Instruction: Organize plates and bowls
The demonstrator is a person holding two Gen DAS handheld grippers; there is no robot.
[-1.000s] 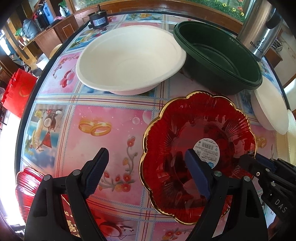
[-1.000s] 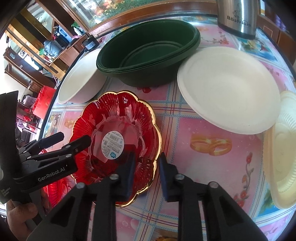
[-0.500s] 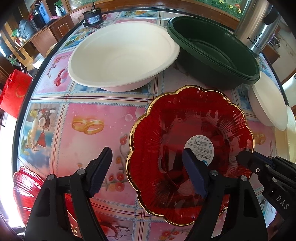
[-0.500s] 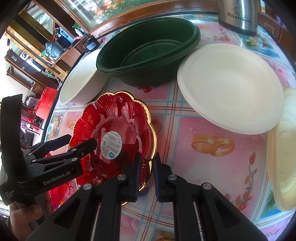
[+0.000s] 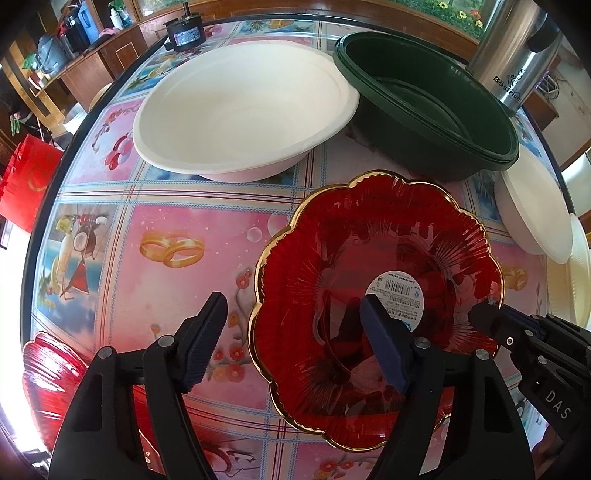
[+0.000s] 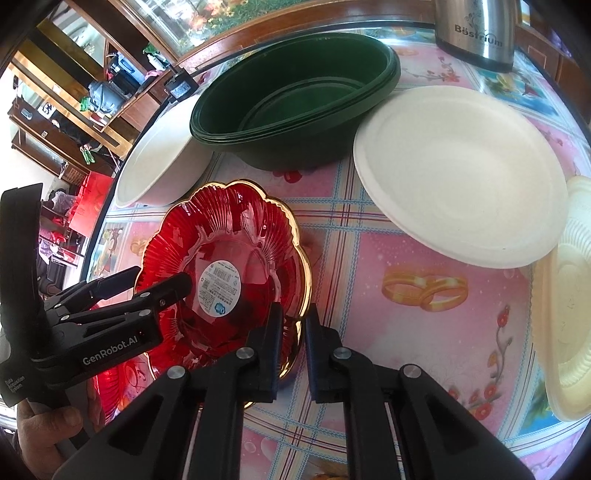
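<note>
A red scalloped glass plate with a gold rim and a barcode sticker is tilted above the table; it also shows in the right wrist view. My right gripper is shut on its near rim. My left gripper is open, its jaws straddling the plate's left rim, one finger over the plate and one outside. A second red plate lies at the table's near left edge. A white bowl, stacked dark green bowls and a white plate sit behind.
A steel kettle stands at the back right. A cream ribbed plate lies at the right edge. A small black motor sits at the far table edge. The round table has a patterned pink cloth.
My right gripper has closed on the red plate's rim, and the plate has tilted and shifted slightly left. My left gripper stays open around the plate's other side.
</note>
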